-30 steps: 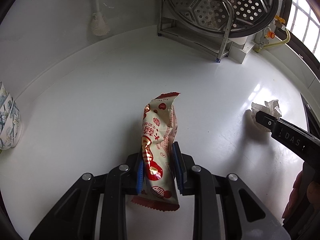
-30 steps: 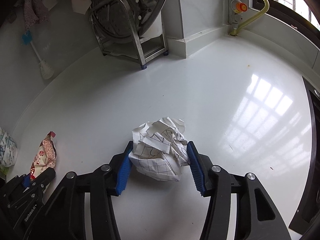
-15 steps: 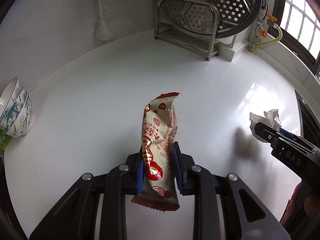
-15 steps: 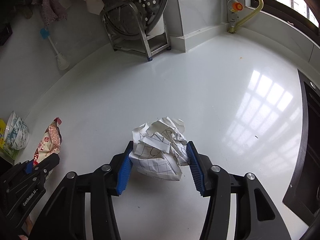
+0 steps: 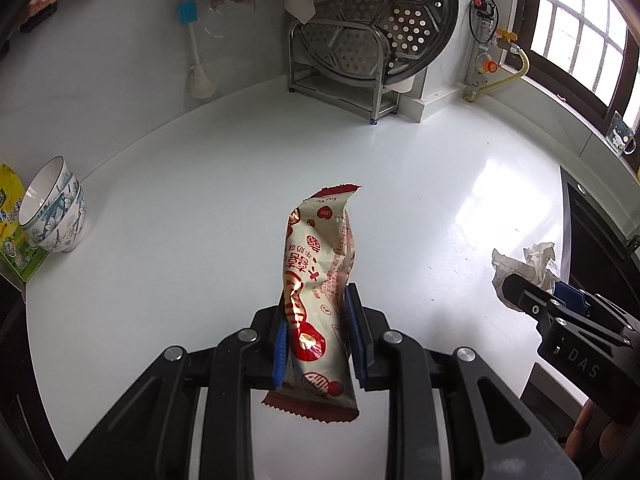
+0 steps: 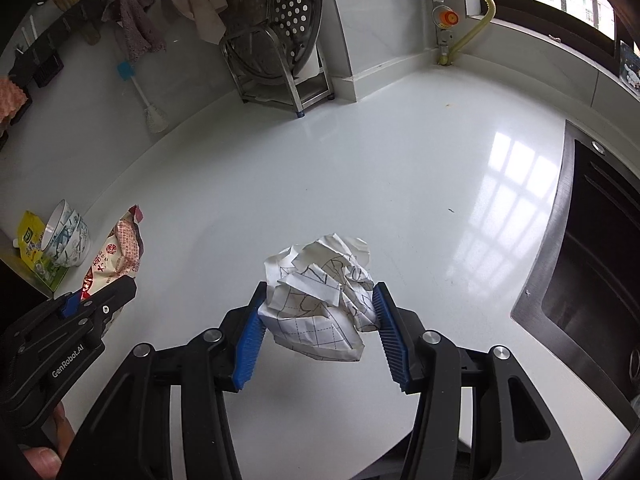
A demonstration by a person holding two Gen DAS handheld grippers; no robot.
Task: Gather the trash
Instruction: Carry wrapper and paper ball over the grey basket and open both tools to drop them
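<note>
- The left tongs (image 5: 318,336) are clenched on a cream and red snack wrapper (image 5: 318,280), which stands up between the blue pads and hangs clear above the white worktop (image 5: 180,240).
- The right tongs (image 6: 320,330) grip a crumpled ball of paper (image 6: 320,292) printed with a grid and lines; both blue pads press its sides and it is lifted off the worktop.
- In the right wrist view the left tongs and the wrapper show at the near left; in the left wrist view the right tongs and the paper show at the near right.
- Two stacked bowls (image 5: 54,210) with a blue flower pattern sit at the far left edge of the worktop, tilted; the top bowl looks empty.
- Just behind the bowls lies a yellow and green packet (image 5: 10,220), touching them.
- A metal rack (image 5: 348,76) stands at the far back of the worktop and holds a round perforated steamer tray (image 5: 384,16) on edge.
- A white brush with a blue handle (image 5: 196,60) leans on the far wall, left of the rack.
- A dark sink (image 6: 592,248) is set into the worktop on the right; its inside is too dark to tell what it holds.
</note>
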